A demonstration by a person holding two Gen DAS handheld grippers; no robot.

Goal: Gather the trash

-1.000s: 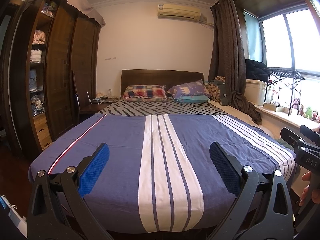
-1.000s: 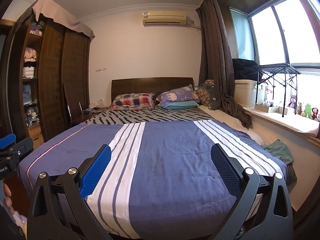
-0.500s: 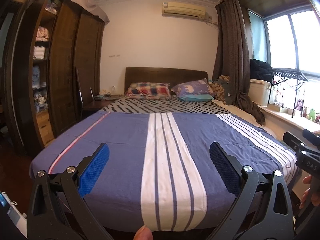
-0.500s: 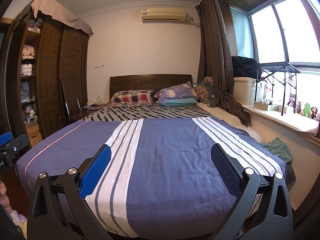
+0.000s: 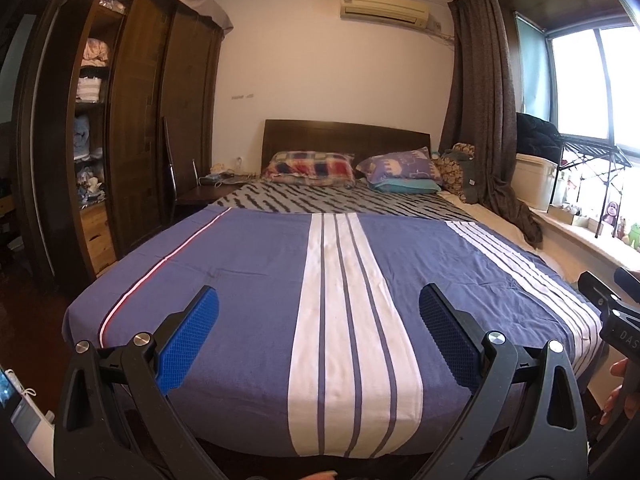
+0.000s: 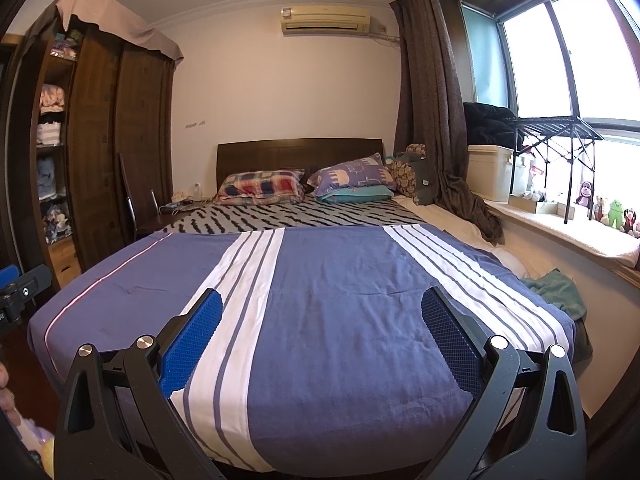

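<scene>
Left gripper [image 5: 319, 330] held level at foot edge of bed [image 5: 256, 280], aimed toward headboard; jaws wide apart, nothing between them. Right gripper [image 6: 322, 334] alongside, same heading, jaws wide apart, nothing held. Blue striped cover [image 6: 340, 300] spans bed under both. Green cloth [image 6: 558, 290] crumpled at bed's right edge, below window sill. No trash identifiable in either view. Pillows [image 6: 260, 188] at head end.

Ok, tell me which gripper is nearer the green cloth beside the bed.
Right. The right gripper hovers over the bed's foot with the green cloth just off to its right; the left gripper sits further left, and its view doesn't show the cloth.
</scene>
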